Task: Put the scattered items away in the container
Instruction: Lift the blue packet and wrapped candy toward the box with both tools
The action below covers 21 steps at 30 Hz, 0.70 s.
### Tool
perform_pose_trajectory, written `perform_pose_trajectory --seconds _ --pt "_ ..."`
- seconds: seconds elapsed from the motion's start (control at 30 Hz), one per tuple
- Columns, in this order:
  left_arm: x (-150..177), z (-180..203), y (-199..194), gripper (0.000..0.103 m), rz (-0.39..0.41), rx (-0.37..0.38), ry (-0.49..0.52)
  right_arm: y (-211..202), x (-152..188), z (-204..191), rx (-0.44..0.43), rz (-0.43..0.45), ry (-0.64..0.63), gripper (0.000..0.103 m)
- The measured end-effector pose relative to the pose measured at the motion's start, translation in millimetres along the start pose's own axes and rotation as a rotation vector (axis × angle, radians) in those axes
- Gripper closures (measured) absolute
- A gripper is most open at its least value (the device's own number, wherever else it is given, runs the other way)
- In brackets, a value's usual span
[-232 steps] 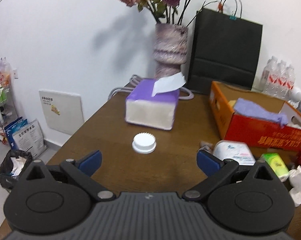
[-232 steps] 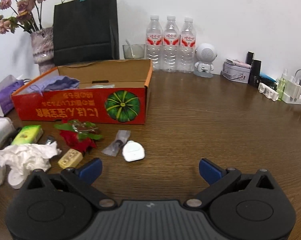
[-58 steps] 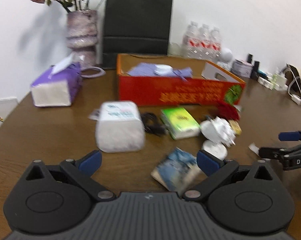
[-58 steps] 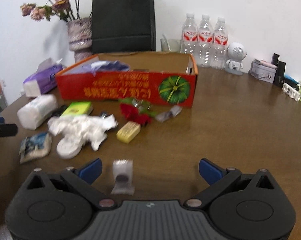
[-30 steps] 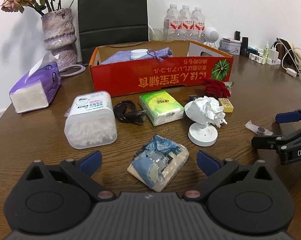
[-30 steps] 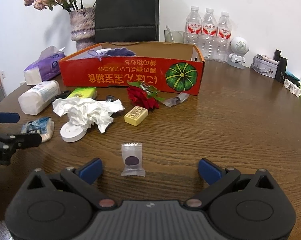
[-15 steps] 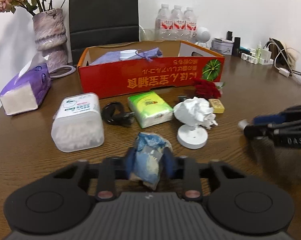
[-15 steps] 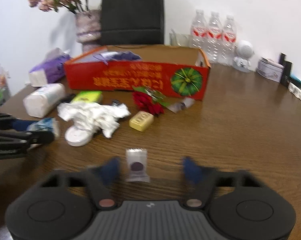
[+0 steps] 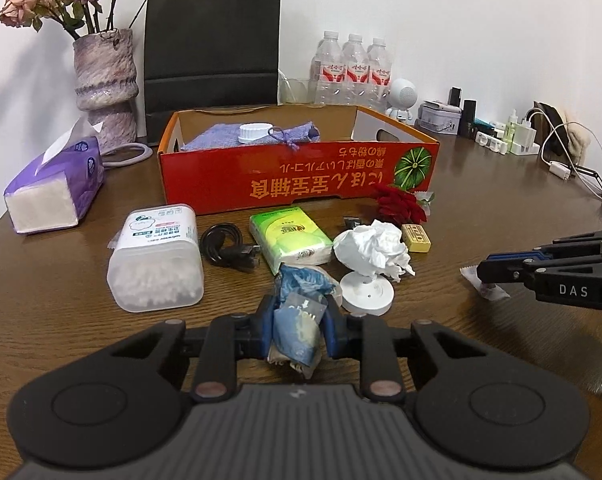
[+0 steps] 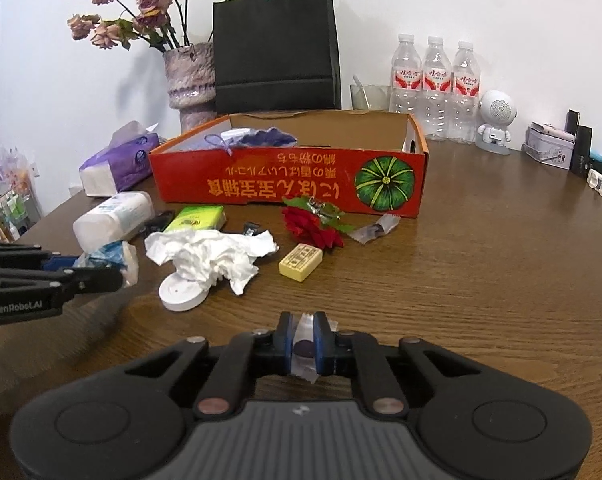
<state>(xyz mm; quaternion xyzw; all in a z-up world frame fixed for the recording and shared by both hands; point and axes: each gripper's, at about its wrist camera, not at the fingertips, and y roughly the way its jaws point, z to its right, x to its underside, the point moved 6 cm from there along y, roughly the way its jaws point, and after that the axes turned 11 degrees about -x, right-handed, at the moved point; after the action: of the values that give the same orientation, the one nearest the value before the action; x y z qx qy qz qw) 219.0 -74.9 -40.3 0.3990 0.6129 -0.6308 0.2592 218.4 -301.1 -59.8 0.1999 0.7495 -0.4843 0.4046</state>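
— Left gripper (image 9: 297, 330)?
— Clamped on a crumpled blue packet (image 9: 299, 320), low over the wooden table (image 9: 481, 208).
— Right gripper (image 10: 304, 338)?
— Pinching a small clear sachet (image 10: 304, 342) near the table's front; the red cardboard box (image 10: 289, 184) sits behind the scattered items.

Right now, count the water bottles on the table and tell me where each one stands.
3. They stand in a row at the back by the wall, right of the black bag: left bottle, middle bottle, right bottle. More could be hidden behind the bag.
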Motion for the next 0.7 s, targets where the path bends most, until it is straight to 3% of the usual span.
perform_pose_trajectory --seconds 0.37,0.7 --pt "-14 2 -12 0.078 0.051 0.024 -0.018 -7 -9 2 -0.001 0.043 0.006 0.097" --pt "-70 2 -10 0.078 0.149 0.061 -0.068 -12 -54 11 -0.003 0.137 -0.011 0.097"
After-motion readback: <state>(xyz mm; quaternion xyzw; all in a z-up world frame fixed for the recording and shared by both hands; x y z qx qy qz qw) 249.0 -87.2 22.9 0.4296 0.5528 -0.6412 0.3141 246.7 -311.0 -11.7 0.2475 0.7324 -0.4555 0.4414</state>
